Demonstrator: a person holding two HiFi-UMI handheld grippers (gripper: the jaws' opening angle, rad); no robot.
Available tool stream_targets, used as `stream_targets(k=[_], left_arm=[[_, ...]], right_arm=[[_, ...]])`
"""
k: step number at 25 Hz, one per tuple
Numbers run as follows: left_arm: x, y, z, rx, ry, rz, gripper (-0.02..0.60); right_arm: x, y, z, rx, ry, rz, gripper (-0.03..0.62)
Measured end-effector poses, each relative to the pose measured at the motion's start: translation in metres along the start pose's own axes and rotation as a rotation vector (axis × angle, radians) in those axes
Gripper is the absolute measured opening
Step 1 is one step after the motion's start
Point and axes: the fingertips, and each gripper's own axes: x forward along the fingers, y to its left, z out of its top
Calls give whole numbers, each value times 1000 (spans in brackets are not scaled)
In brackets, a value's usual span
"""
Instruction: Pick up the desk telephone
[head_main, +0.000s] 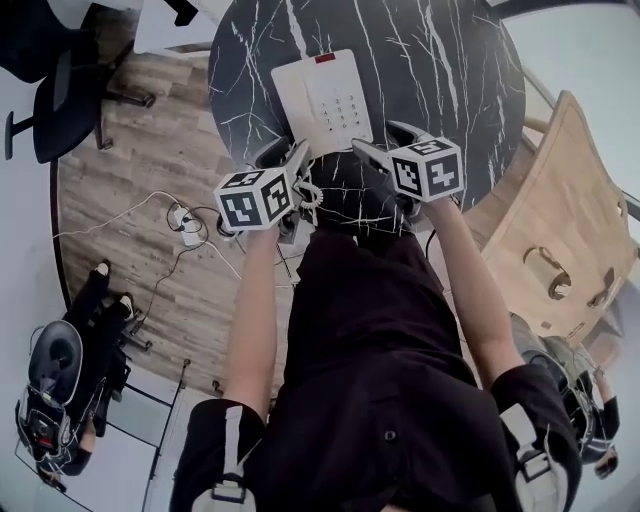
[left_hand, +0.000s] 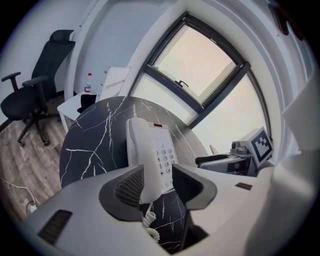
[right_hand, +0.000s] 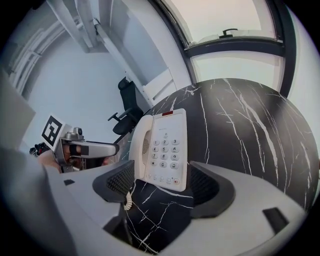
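Note:
A white desk telephone (head_main: 325, 100) with its handset in the cradle lies flat on the round black marble table (head_main: 430, 60). Both grippers sit at its near end. My left gripper (head_main: 287, 155) is at the near left corner. In the left gripper view that corner of the telephone (left_hand: 152, 155) stands between the pads of my left gripper (left_hand: 159, 182), with a gap on the right side. My right gripper (head_main: 388, 140) is at the near right corner. In its own view the jaws of my right gripper (right_hand: 162, 185) stand wide, just short of the telephone (right_hand: 162, 147). The coiled cord (left_hand: 150, 225) hangs below.
A wooden chair (head_main: 560, 220) stands right of the table. A black office chair (head_main: 50, 100) is on the wood floor at the left, near cables and a power strip (head_main: 185, 225). A white desk with a bottle (left_hand: 88, 82) stands beyond the table. Another person (head_main: 60, 370) crouches lower left.

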Motion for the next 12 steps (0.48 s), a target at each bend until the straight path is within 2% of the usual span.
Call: stream_targets(k=[7,12], left_arm=[[18,12,7,-11,5,20,270],[31,13,13,-14,6,2,303]], right_arm=[[21,-13,12,-13,22,12,342],[34,-20,17,-42,49,19,348]])
